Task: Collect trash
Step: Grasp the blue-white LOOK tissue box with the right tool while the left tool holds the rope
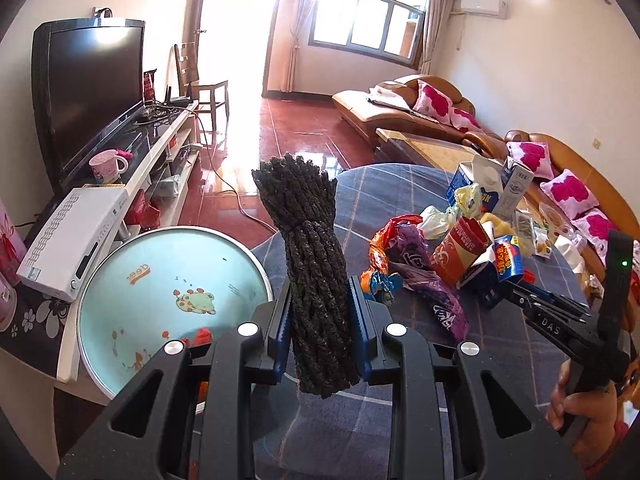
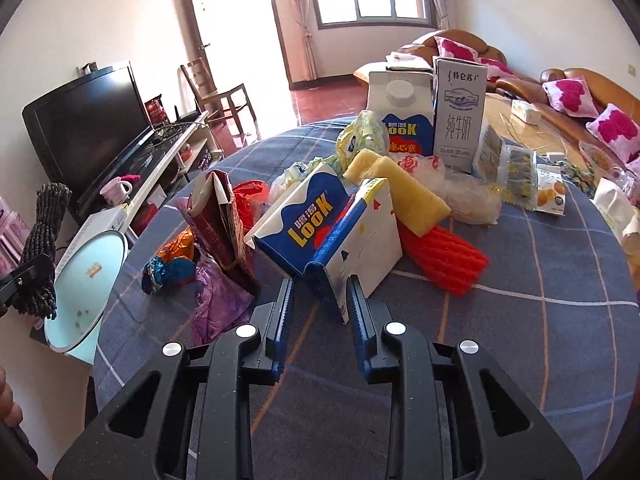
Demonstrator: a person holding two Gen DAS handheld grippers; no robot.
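**Labels I can read on the table**

"LOOK" in yellow on the tipped blue-and-white carton [image 2: 296,220], centre of my right wrist view. "LOOK" again on the upright capped carton [image 2: 400,120] behind it. Just to its right, the tall grey-white carton [image 2: 460,120] reads "纯牛奶". In my left view, lower right, "DAS" shows on my other gripper's [image 1: 516,292] black body. The basin's [image 1: 120,264] orange lettering is too distorted to read.

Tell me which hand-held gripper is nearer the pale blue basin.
Left. The left hand-held gripper, shut on the black rope bundle, sits right beside the pale blue basin; the right hand-held gripper is over the table at the tipped LOOK carton.
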